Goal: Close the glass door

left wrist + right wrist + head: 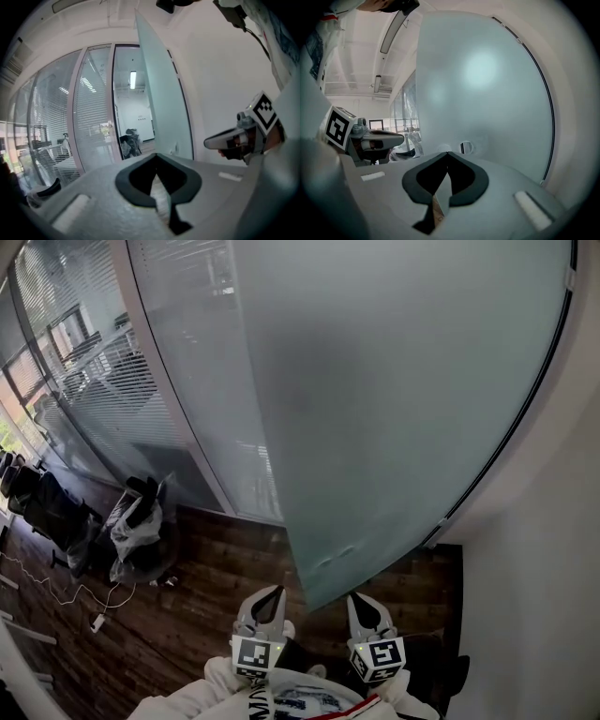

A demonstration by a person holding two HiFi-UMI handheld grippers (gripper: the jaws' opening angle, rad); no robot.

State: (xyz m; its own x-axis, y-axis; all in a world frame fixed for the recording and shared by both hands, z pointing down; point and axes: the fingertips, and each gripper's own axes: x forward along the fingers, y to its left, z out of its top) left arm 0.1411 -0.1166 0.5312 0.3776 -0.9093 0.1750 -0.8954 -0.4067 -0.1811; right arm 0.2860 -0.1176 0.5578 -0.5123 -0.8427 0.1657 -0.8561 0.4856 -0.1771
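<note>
The left claw [274, 591] and right claw [356, 598] are each pressed together, empty. The frosted glass door [394, 399] stands ajar directly ahead, its bottom corner between them. A white bag [131, 524] lies on the floor [187, 615] at far left, contents unclear.

Dark wood floor [206, 615], white wall [548, 606], blinds [117, 395] behind glass partitions [56, 352].

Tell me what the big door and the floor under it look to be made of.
Glass door: frosted glass with a matte, pale grey-green finish. Light comes through it but no shapes show, and the panel looks thin. Floor: dark brown wood planks or wood-look laminate, judging by the seams and grain. The look leaves open which of the two.
</note>
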